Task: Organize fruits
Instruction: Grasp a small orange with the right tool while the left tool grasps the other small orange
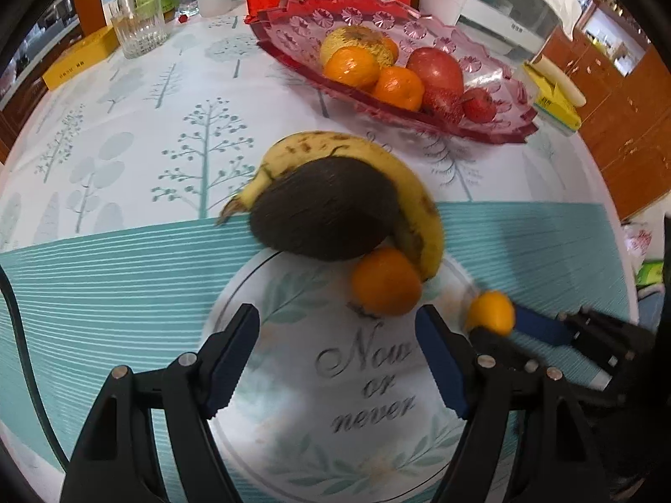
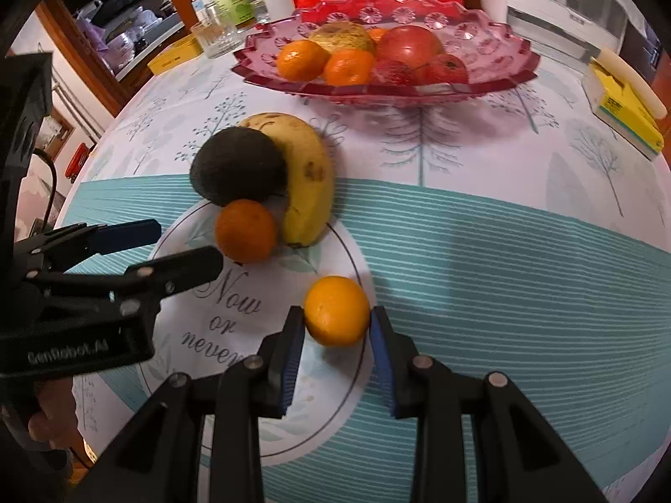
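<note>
In the right wrist view, low and centre of the frame, the right gripper [image 2: 336, 325] was clenched on a small yellow-orange citrus [image 2: 336, 311], one blue pad pressing each flank near its widest girth, just above the right rim of the printed plate [image 2: 235, 381]. The fruit looked light, round and firm, with a smooth waxy skin that would probably roll out of a loose pinch; taking it across the middle, as here, seemed the sound choice, and a gentle squeeze should have been enough without bruising it. In the left wrist view the left gripper [image 1: 337, 356] hung released at the bottom of the frame, nothing between its jaws, over the plate's lettering. Above it, at mid-frame, a darker orange [image 1: 386, 281] lay touching the tip of a spotted banana [image 1: 360, 155], which curved around a dark avocado [image 1: 325, 209]. The banana looked soft and ripe and would likely want holding at mid-length, not at the stem; the avocado appeared heavier and matt-skinned, though motion blur made its surface hard to judge. In the upper right of that frame, well apart from the plate, the pink glass bowl [image 1: 495, 125] already held several oranges and red fruit, and its brittle scalloped edge would call for a careful set-down.
</note>
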Tool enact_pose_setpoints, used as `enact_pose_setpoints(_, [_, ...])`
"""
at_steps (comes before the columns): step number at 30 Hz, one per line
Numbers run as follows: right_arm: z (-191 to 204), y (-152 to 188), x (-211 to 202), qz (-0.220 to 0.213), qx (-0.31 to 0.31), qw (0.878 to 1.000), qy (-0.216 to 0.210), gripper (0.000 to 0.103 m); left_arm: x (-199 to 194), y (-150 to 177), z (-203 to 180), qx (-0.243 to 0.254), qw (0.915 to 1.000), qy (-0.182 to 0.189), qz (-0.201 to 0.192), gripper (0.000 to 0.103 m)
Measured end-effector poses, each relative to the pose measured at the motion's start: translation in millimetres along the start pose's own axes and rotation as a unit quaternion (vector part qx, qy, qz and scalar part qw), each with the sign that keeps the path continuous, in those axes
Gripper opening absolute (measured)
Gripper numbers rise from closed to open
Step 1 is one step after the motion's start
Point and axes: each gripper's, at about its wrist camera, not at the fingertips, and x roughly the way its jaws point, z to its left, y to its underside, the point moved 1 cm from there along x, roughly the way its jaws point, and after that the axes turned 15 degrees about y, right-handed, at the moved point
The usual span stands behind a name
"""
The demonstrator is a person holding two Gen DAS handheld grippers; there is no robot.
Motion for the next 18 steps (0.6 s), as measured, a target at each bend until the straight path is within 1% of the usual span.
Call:
enact_pose_setpoints(2, [0.0,1.1,0.3,-0.001,0.002,1.0,0.001,0.032,3.0,-2.9,-3.7,-0.002,1.0,0.008,-0.001,0.076])
enact_pose_setpoints(6, [-2.9,2.5,0.8,0.0,0.008,1.0,0.001,0.032,12.6,-7.8,-10.5,0.009,0.9999,0.002,0.005,0.076])
enact_pose_setpoints(12, [-9.9,3.6,-1.6,-0.003,0.017,1.0,0.002,0.032,23.1,-10.9,-14.8,0.006,0.9998,0.013,0.011,0.075])
enact_pose_setpoints(14, [-13.4,5.1,-1.1,-0.002,0.02,1.0,0.003,0.032,27.6,-12.5,-18.6,0.008,0.9998,0.011,0.011,0.07])
enact_pose_setpoints(18, [-16.6,7.1,-0.1,0.0,0.028,1.0,0.004,0.032,33.9,-12.5,-21.0,0.012,0.9997,0.011,0.02,0.054])
